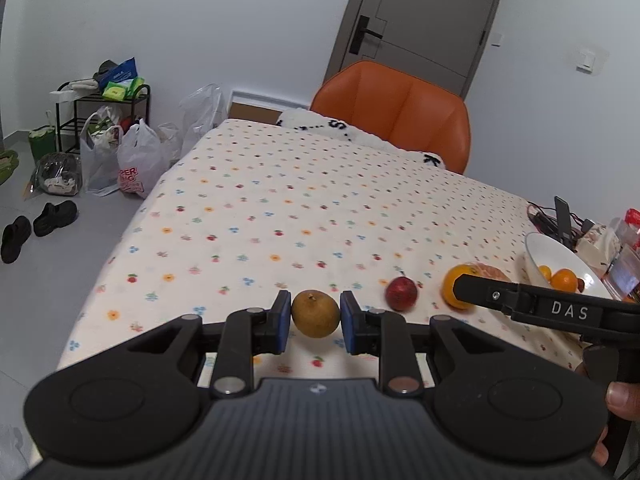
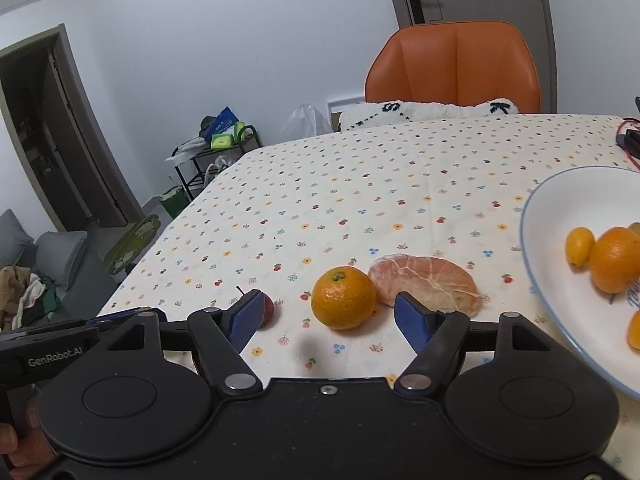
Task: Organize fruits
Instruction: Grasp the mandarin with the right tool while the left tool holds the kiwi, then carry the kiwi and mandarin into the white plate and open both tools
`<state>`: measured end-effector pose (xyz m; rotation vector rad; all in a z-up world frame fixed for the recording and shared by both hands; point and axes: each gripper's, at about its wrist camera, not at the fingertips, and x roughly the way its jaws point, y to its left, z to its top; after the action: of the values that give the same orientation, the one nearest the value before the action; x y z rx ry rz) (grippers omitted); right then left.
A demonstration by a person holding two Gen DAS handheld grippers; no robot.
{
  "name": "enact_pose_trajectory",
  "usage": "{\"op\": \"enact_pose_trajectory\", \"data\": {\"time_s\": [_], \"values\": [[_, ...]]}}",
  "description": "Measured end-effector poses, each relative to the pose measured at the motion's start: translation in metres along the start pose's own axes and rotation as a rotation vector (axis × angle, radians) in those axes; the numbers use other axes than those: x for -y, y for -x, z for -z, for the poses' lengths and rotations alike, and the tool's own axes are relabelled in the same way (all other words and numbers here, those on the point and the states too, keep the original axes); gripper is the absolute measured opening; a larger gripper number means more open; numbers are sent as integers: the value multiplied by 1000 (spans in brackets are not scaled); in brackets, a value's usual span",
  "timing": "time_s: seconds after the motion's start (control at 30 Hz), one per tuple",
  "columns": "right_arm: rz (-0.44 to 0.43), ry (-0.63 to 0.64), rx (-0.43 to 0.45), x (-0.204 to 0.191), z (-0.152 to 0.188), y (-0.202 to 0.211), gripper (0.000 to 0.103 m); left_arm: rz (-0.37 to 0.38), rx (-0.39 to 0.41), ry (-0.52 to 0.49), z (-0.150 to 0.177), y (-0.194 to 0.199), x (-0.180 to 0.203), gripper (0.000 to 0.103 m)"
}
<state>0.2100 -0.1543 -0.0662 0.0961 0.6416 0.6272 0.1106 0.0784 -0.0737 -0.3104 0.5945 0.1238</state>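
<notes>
Left hand-held gripper level, clasping brown fruit; right hand-held gripper splayed — flanking orange.

A small brownish-tan round fruit sits low on the flower-print surface, caught between two blue pads. To its right lies a dark red fruit with a thin stem, then a bright orange mandarin, stem end up. Touching the mandarin's far side rests a peeled pinkish citrus segment, veined with white pith. Further right, a white bowl with a blue rim holds several orange fruits.
</notes>
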Motion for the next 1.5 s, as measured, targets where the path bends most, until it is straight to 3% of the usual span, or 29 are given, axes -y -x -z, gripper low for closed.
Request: {"op": "enact_pose_trajectory", "data": {"time_s": [0.13, 0.2, 0.47, 0.8, 1.5], "values": [[12, 14, -20, -4, 1, -9, 56, -2, 0, 14, -1, -1, -6, 24], [25, 12, -34, -4, 2, -12, 36, -1, 0, 16, -2, -2, -7, 24], [-15, -7, -15, 5, 2, 4, 34, 2, 10, 6, -4, 2, -1, 24], [-47, -10, 68, 23, 3, 54, 34, 22, 42, -57, -9, 17, 47, 24], [40, -94, 170, 94, 10, 118, 34, 97, 56, -162, -3, 18, 133, 24]]}}
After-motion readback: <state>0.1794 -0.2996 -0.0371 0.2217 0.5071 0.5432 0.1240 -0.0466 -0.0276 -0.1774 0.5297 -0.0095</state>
